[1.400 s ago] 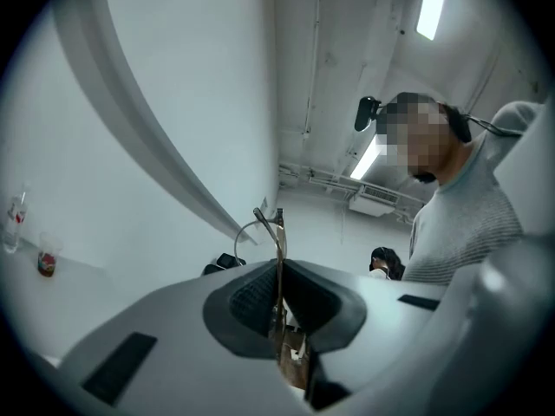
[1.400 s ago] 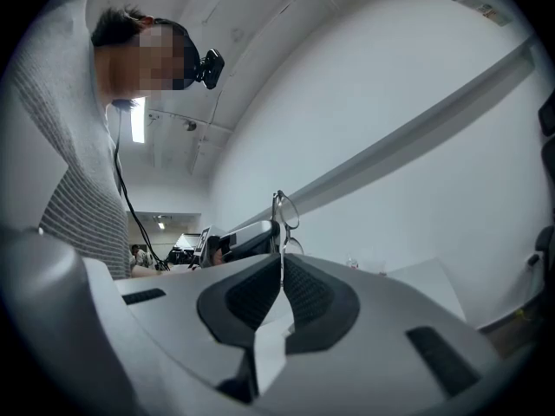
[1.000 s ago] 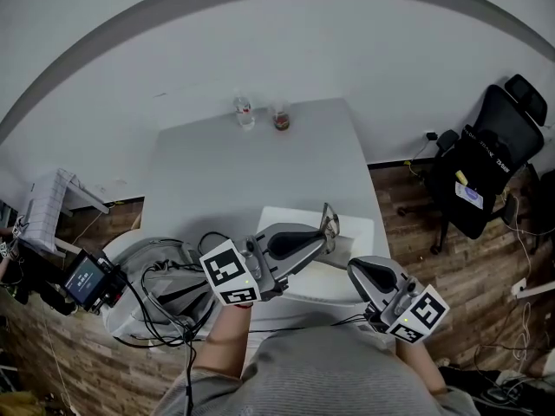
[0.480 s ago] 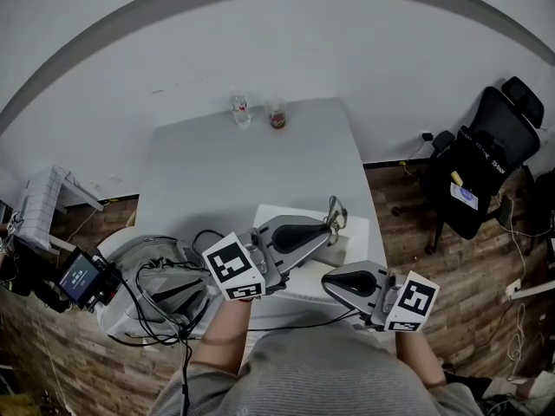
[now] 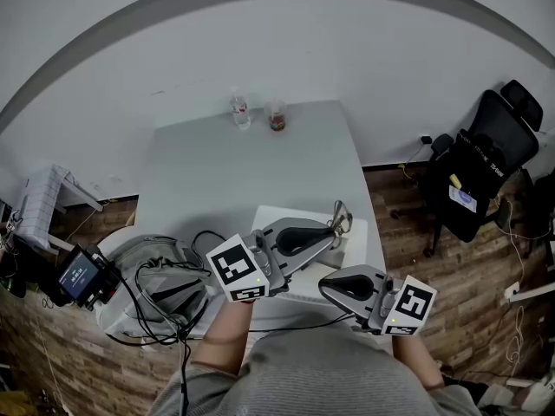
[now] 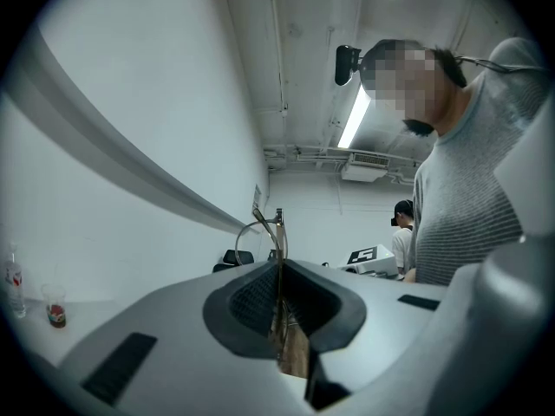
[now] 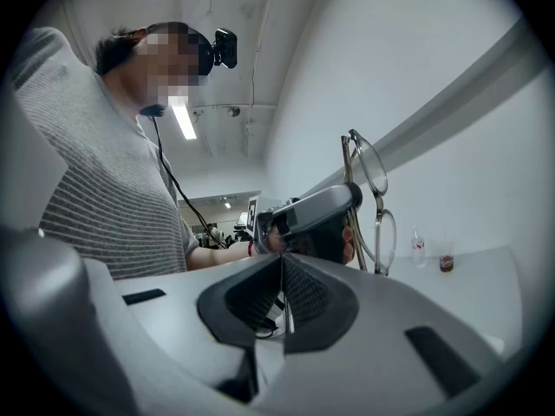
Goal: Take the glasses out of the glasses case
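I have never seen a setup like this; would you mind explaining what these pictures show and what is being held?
A person holds two hand-operated grippers, each carrying a marker cube. One picture comes from a camera on the person's head, looking down. The other two come from cameras riding on the grippers, looking along their jaws. The left gripper is shut on a pair of glasses, held above the grey table. The right gripper is shut, with nothing between its jaws. At the table's far edge stand a small bottle and a cup. A flat white object lies under the grippers; I cannot tell what it is.
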{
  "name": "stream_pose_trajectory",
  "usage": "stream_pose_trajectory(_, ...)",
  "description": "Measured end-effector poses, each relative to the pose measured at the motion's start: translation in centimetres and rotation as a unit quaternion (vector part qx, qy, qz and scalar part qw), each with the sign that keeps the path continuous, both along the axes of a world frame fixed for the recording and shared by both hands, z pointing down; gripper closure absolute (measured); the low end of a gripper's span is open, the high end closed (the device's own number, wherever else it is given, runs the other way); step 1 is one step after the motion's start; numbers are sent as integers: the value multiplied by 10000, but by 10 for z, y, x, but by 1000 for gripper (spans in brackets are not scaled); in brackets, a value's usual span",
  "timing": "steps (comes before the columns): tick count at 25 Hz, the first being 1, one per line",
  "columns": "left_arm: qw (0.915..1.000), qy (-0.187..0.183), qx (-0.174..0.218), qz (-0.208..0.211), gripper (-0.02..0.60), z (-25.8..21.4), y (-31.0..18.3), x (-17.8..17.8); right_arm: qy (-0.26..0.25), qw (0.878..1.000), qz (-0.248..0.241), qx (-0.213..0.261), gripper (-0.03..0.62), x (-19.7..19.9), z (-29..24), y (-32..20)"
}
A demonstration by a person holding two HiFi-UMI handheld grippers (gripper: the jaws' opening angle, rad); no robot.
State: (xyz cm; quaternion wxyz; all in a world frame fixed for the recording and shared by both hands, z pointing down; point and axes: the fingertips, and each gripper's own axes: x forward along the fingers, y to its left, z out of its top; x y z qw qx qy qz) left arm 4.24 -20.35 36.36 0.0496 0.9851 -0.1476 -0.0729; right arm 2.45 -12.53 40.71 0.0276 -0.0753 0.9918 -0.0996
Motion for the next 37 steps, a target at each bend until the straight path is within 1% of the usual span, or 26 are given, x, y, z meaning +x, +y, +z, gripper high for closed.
stream_pose_trajectory(10, 10000, -33, 11, 83, 555, 2, 3, 5, -20, 10000, 50, 48, 580, 0, -1, 1)
stream_pose_trajectory(15, 9999, -36, 10, 100, 555, 2, 3, 5, -6, 9998, 81, 167, 580, -1, -4, 2)
stream_pose_trajectory(37, 9999, -32, 62, 127, 555, -1, 9, 5, -48, 9998, 47, 179, 580, 0, -9, 6)
